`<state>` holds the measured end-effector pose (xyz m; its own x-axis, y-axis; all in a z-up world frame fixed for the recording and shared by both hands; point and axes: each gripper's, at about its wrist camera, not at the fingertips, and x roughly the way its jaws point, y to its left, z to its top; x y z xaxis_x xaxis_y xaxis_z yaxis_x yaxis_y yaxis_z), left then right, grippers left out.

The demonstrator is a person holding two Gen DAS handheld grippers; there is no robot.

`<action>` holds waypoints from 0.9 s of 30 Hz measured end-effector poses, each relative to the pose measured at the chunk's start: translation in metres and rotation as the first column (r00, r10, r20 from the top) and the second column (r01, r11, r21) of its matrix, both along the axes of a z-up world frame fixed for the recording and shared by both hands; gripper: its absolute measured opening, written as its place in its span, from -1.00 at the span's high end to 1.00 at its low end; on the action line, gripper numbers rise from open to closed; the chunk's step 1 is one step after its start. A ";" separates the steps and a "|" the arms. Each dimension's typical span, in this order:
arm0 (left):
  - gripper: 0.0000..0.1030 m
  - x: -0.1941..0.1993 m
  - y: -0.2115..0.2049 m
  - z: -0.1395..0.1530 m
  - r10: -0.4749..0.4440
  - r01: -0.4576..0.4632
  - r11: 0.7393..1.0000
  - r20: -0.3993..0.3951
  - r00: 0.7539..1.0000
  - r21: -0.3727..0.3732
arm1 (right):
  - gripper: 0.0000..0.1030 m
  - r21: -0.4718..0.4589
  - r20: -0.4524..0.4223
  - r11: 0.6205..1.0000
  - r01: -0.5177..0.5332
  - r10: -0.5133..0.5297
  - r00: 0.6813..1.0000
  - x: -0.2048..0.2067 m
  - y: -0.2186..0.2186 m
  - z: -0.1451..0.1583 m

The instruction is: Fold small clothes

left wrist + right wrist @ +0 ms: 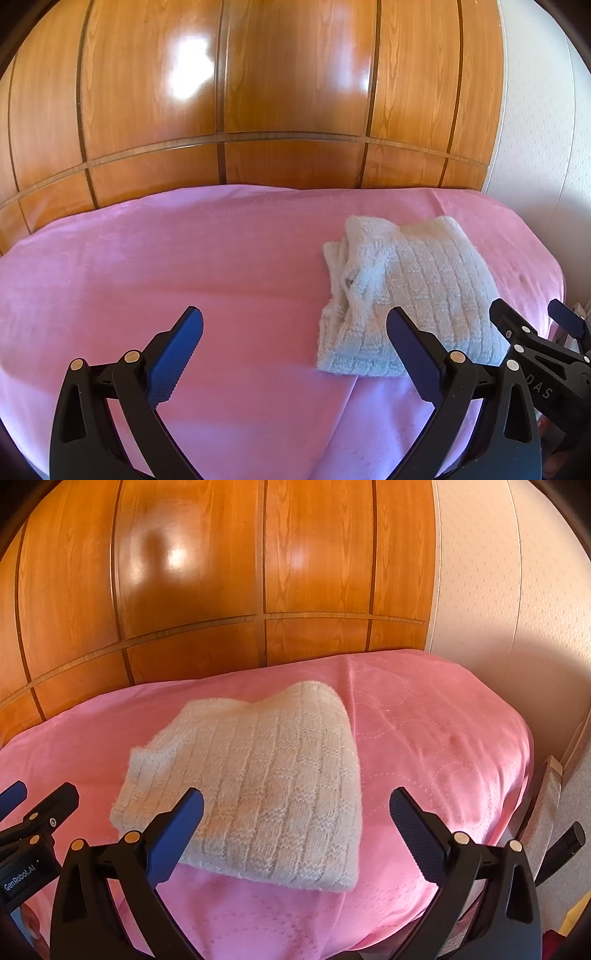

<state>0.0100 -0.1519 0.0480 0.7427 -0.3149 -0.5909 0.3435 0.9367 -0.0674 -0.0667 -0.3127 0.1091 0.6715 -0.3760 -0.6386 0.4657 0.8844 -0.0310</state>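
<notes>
A pink bedspread (424, 738) covered the bed from near edge to far, backed by a glossy wooden wardrobe (258, 92) and, on the right, a pale wall (498, 590). On the spread's right half lay the task's garment, a white knitted piece (258, 775), already doubled into a thick rectangular bundle with its layered edges showing on the left in the left wrist view (402, 291).

Judging by that shape, the fold looked finished or nearly so; the sound course would be to leave the bundle square, press it flat only if a layer lifts, and avoid snagging the loose knit on a fingertip.

The right gripper (295, 812) hung over the bundle's near edge with its fingers spread wide and nothing between them; its left finger (177, 834) overlapped the knit in the picture, though whether it touched the wool was hard to tell from this angle.

The left gripper (295, 332) stood equally wide apart and empty over bare spread to the left of the bundle, its right finger (413, 350) crossing the garment's near corner in view.
</notes>
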 end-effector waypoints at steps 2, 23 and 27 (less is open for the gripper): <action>-0.91 -0.001 0.001 0.001 0.002 -0.002 1.000 0.003 1.000 -0.002 | -0.95 0.000 0.001 1.000 -0.003 0.003 1.000 0.001 -0.001 0.000; -0.91 0.000 0.001 0.004 0.013 -0.013 1.000 0.042 0.999 0.008 | -0.95 0.015 -0.016 1.000 -0.020 0.020 1.000 0.004 -0.006 -0.006; -0.91 0.003 0.002 0.000 0.032 -0.032 0.999 0.005 0.999 0.006 | -0.95 0.017 -0.015 1.000 -0.020 0.020 1.000 0.005 -0.008 -0.007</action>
